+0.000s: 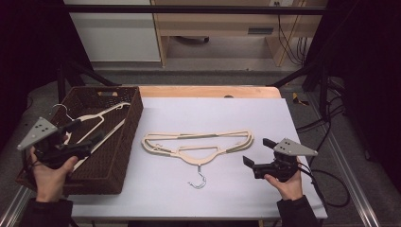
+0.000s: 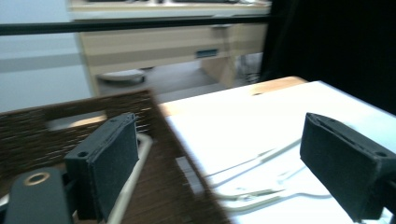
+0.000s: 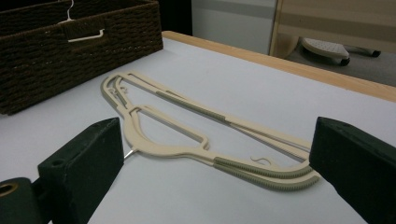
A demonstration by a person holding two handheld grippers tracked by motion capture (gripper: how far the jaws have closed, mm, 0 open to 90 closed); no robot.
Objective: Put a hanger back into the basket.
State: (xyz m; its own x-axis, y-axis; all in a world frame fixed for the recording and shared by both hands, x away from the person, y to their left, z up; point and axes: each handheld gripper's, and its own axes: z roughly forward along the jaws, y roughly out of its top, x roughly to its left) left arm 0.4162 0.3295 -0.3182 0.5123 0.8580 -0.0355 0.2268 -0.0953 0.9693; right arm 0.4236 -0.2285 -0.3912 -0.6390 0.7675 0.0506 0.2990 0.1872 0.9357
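Woven wicker basket [image 1: 124,142], matt plastic hangers [image 1: 198,142] with ribbed grips, metal hook [image 1: 199,179]

Beyond the tabletop's [image 1: 213,91] far edge, a pale wooden desk [image 1: 213,23] stands on grey floor [image 1: 222,49]; black cables [image 1: 291,40] hang at its right.

Dark woven wicker basket [image 1: 124,142] sits at table's left edge. One cream plastic hanger [image 1: 97,124] lies inside. Stacked cream plastic hangers [image 1: 198,142] lie mid-table, right of it.

Dim room, dark edges; left gripper view motion-blurred; tabletop evenly lit.
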